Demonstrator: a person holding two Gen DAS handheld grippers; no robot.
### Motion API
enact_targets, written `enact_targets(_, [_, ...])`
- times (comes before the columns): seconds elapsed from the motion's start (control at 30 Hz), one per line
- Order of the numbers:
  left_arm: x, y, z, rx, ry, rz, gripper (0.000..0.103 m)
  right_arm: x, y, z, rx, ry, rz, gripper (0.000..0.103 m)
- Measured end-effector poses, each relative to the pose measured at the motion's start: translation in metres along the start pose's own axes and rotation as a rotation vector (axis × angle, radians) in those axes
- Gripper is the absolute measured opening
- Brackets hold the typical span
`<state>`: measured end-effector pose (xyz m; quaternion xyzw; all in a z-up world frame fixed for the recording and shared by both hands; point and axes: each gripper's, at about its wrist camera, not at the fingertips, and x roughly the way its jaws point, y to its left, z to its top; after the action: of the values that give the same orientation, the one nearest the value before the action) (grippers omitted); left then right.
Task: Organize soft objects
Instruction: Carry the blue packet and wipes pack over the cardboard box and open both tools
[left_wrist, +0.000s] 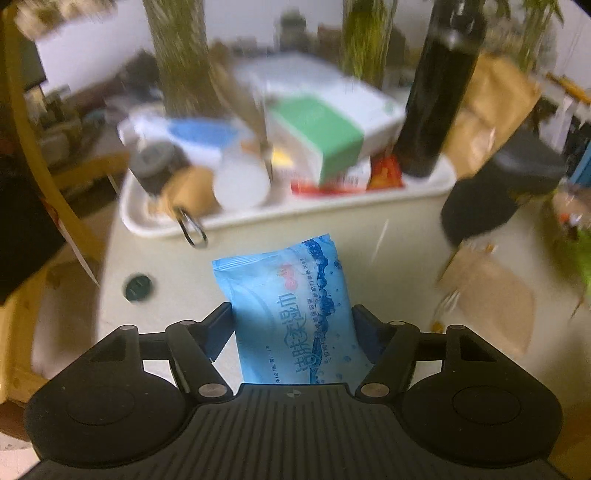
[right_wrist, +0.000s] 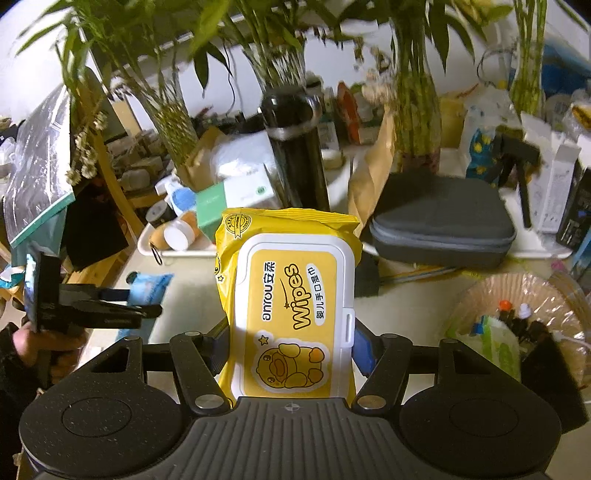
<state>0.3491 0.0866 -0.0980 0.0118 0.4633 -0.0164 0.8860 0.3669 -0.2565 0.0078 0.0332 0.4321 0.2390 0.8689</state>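
A blue wet-wipes pack (left_wrist: 288, 302) stands lengthwise between the fingers of my left gripper (left_wrist: 291, 308), which is shut on its two long sides. It stays sharp while the table behind is smeared. From the right wrist view, the left gripper (right_wrist: 147, 295) sits low at the left with the blue pack (right_wrist: 151, 286) in it, and a hand (right_wrist: 33, 339) holds its grip. My right gripper (right_wrist: 291, 306) is shut on a yellow wipes pack (right_wrist: 291, 295) with a white flip lid and a duck picture, held above the table.
A white tray (left_wrist: 258, 221) ahead holds boxes, jars and a tall black bottle (left_wrist: 439, 92). A grey zip case (right_wrist: 443, 229) lies at the right, a paper-lined basket (right_wrist: 517, 314) nearer. Glass vases of bamboo (right_wrist: 413, 122) stand behind. A small dark cap (left_wrist: 137, 287) lies on the table.
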Motion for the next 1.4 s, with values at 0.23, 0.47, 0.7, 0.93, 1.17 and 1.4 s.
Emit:
enact_targets(0.23, [-0.056,-0.005,-0.004,-0.025,-0.106,-0.032,0.068,-0.035,0.019,-0.016,-0.022,-0.034,0.061,0.067])
enact_targets(0.47, [-0.095,0.005,-0.016,-0.089,-0.148,-0.052,0.068,-0.065,0.034,-0.032,-0.067,-0.025,0.045,0.067])
enact_targets(0.7, [-0.14,0.004,-0.042,-0.096,-0.197,-0.002,0.068,-0.093,0.048,-0.051,-0.114,-0.015,0.059,0.067])
enact_targets(0.93, [-0.172,0.022,-0.072,-0.077,-0.201,0.096,0.068,-0.117,0.058,-0.07,-0.135,-0.013,0.08,0.067])
enact_targets(1.17, [-0.217,0.042,-0.098,-0.052,-0.215,0.139,0.068,-0.137,0.063,-0.08,-0.153,-0.02,0.097,0.067])
enact_targets(1.4, [-0.293,0.007,-0.092,0.084,-0.295,0.11,0.068,-0.152,0.071,-0.079,-0.166,-0.019,0.132,0.067])
